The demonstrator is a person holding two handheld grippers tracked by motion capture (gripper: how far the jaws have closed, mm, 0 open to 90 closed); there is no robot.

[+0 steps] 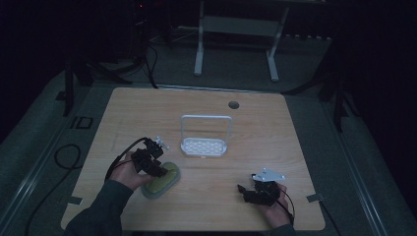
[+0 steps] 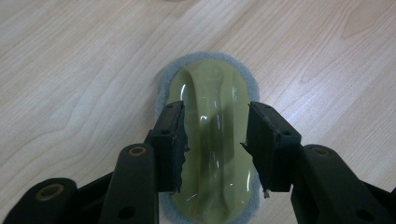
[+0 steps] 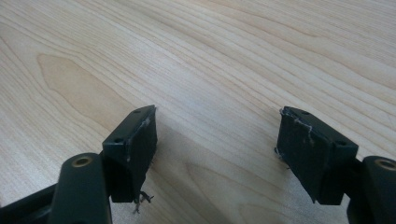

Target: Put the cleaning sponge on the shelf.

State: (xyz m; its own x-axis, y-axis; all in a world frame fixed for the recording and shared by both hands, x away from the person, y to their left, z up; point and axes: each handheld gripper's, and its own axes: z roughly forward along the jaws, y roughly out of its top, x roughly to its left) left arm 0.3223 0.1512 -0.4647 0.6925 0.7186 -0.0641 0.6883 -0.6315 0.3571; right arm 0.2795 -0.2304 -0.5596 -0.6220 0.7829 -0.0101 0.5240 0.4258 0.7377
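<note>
Left gripper (image 2: 215,140): jaws apart, straddling the scrubbing pad's raised green handle, not pinching.
Scrubbing pad (image 1: 162,181): flat on the table (image 1: 255,123), near its front-left edge.
Handling: light; slick rigid handle, soft felt base; grip the ridge.
Right gripper (image 1: 253,192): open, idle.

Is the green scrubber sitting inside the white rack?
No, the scrubber lies flat on the table under the left gripper, apart from the rack.

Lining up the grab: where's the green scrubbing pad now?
High view: the green scrubbing pad lies front-left on the table, under the left gripper, before the white rack.
</note>
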